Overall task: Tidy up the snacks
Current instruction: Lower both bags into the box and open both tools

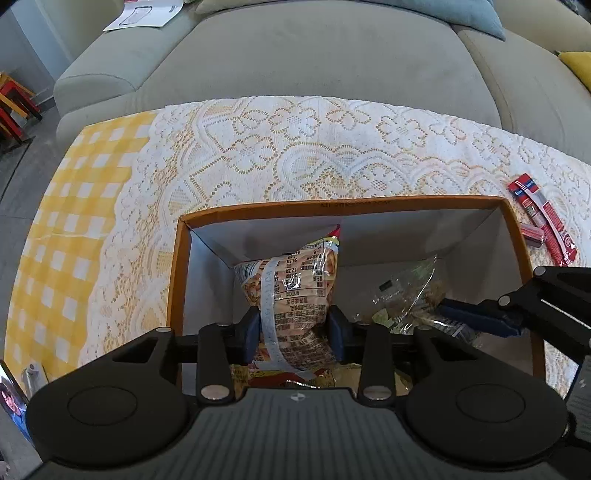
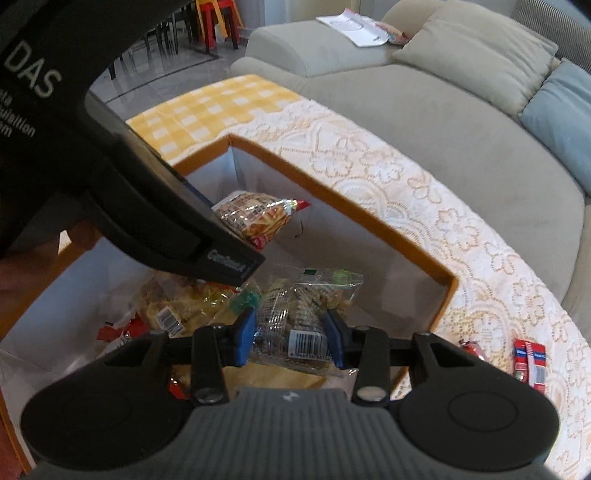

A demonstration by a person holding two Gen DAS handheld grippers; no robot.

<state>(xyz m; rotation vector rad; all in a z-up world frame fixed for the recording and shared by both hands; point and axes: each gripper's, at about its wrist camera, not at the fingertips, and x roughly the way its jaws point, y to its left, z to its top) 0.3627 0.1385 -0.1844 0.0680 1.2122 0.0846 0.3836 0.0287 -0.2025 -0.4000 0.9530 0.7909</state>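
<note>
An orange-rimmed cardboard box (image 1: 343, 202) with white inner walls stands on the lace-covered table; it also shows in the right wrist view (image 2: 332, 192). My left gripper (image 1: 293, 328) is shut on a yellow-orange snack bag (image 1: 295, 288) and holds it inside the box; that bag shows in the right wrist view (image 2: 258, 218). My right gripper (image 2: 290, 338) is shut on a clear bag of snacks with a barcode (image 2: 306, 314), inside the box; it shows in the left wrist view (image 1: 406, 295). Several other snack packets (image 2: 173, 310) lie on the box floor.
Red stick packets (image 1: 543, 218) lie on the lace cloth (image 1: 295, 147) right of the box, also in the right wrist view (image 2: 530, 360). A grey sofa (image 1: 314, 55) runs behind the table, with cushions (image 2: 476, 48) and a booklet (image 1: 147, 13).
</note>
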